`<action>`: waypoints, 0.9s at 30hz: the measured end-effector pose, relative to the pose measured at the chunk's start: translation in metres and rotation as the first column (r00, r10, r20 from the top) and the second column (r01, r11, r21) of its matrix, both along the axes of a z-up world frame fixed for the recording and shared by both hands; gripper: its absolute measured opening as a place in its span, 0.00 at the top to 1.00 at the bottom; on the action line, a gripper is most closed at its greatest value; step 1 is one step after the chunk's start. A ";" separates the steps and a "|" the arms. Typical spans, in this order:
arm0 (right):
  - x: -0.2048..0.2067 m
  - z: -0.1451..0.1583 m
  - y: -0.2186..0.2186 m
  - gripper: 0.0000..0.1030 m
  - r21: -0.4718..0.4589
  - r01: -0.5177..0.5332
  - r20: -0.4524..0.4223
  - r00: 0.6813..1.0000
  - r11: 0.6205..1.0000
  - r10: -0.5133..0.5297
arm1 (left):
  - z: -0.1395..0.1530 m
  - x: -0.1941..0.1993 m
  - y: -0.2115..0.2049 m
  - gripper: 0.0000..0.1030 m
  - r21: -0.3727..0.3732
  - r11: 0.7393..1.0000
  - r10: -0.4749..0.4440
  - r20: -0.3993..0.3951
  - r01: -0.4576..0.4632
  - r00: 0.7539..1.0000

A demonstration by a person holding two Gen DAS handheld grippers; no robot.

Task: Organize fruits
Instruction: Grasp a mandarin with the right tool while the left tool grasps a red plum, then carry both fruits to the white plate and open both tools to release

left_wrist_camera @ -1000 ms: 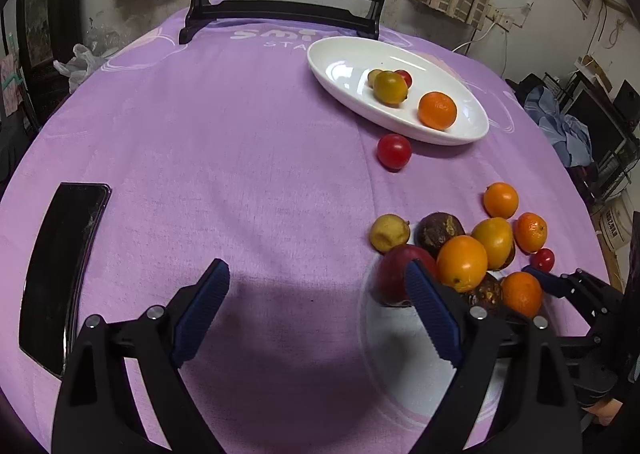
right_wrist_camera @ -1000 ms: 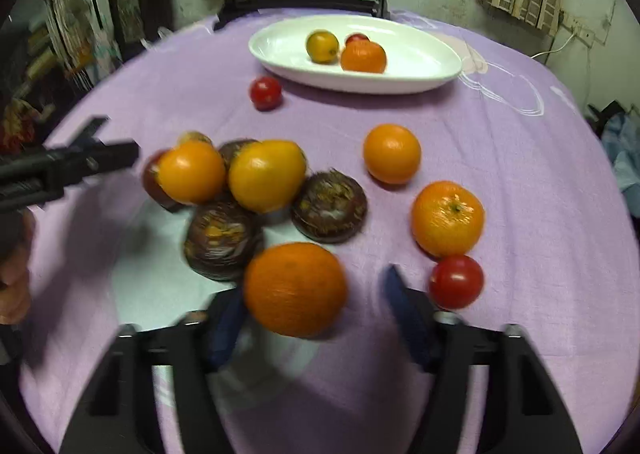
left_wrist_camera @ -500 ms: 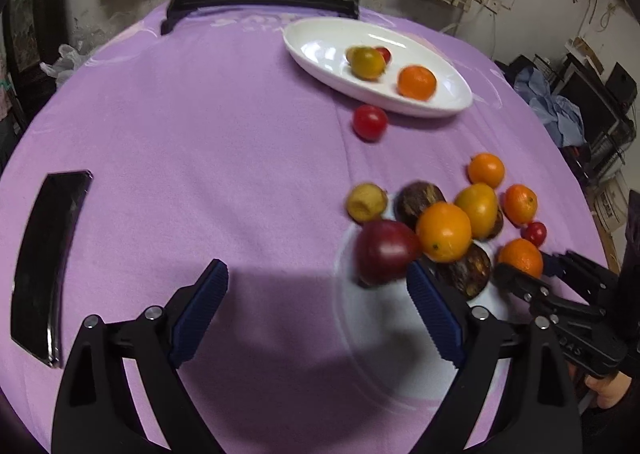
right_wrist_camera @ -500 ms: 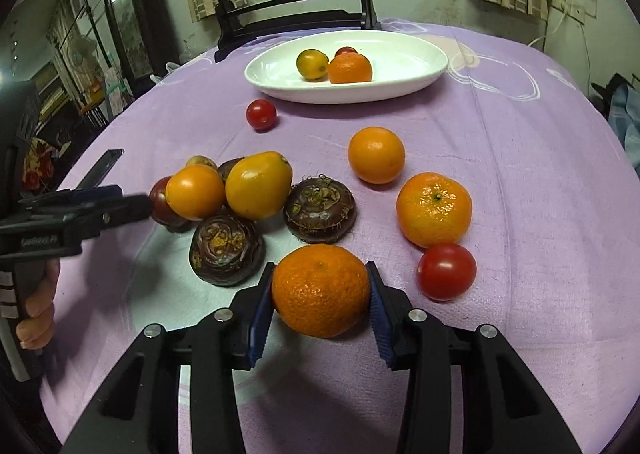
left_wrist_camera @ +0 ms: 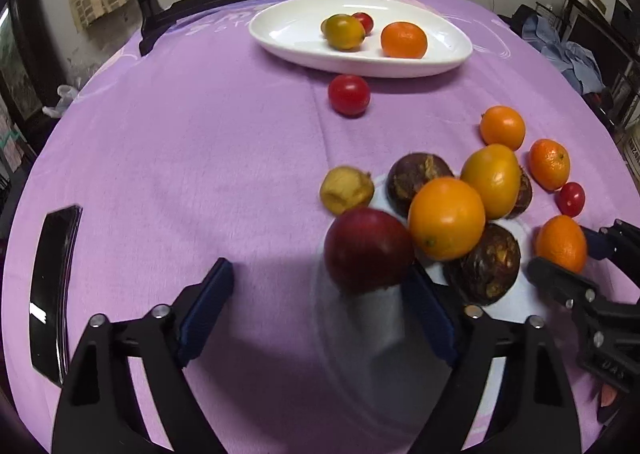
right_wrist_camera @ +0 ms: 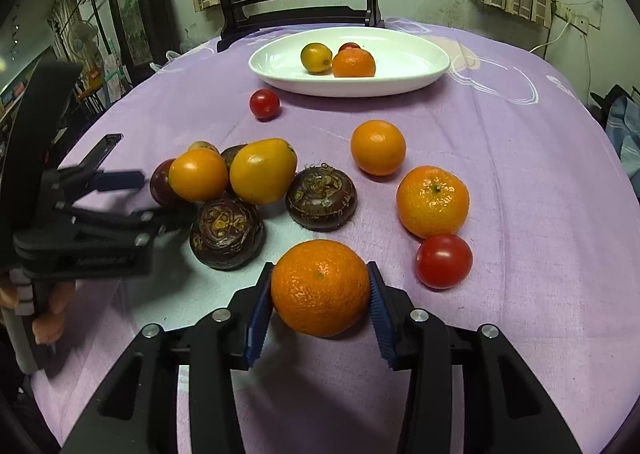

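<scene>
My right gripper (right_wrist_camera: 320, 296) is shut on a mandarin (right_wrist_camera: 320, 286) and holds it just above the purple cloth. My left gripper (left_wrist_camera: 320, 294) is open; a dark red plum (left_wrist_camera: 368, 250) sits by its right finger at the near edge of a fruit pile. The pile holds an orange (left_wrist_camera: 446, 217), a yellow fruit (left_wrist_camera: 494, 179) and dark brown water chestnuts (right_wrist_camera: 226, 234). The white oval plate (right_wrist_camera: 416, 65) at the far side carries a mandarin (right_wrist_camera: 354, 63), a yellow-green fruit (right_wrist_camera: 316, 57) and a cherry tomato.
Loose on the cloth lie a cherry tomato (right_wrist_camera: 264, 103) near the plate, an orange (right_wrist_camera: 378, 147), a mandarin (right_wrist_camera: 432, 201) and a tomato (right_wrist_camera: 444, 261). A black phone (left_wrist_camera: 54, 290) lies at the left. A dark chair (right_wrist_camera: 300, 13) stands behind the table.
My right gripper has closed on the mandarin and lifted it slightly. My left gripper has moved forward to the pile, with the red plum now by its right finger.
</scene>
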State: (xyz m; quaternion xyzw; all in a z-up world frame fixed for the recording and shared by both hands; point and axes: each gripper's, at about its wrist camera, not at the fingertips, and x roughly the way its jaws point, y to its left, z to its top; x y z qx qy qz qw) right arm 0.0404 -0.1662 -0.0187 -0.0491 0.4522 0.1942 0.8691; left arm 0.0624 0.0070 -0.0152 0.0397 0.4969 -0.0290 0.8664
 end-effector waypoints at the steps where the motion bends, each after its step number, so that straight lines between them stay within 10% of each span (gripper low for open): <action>1: -0.001 0.000 0.000 0.53 0.001 -0.002 0.000 1.000 1.000 0.002 | 0.000 0.004 0.000 0.21 -0.004 1.000 0.003 -0.009 -0.003 1.000; 8: -0.002 0.000 0.001 0.52 0.004 -0.005 0.000 1.000 1.000 0.005 | 0.006 0.003 -0.015 0.62 -0.024 0.997 -0.072 0.005 0.072 0.997; 27: -0.011 0.023 -0.015 0.58 0.133 0.012 0.062 0.998 0.991 -0.020 | 0.042 -0.032 0.024 0.63 -0.100 0.995 -0.016 0.054 0.022 0.998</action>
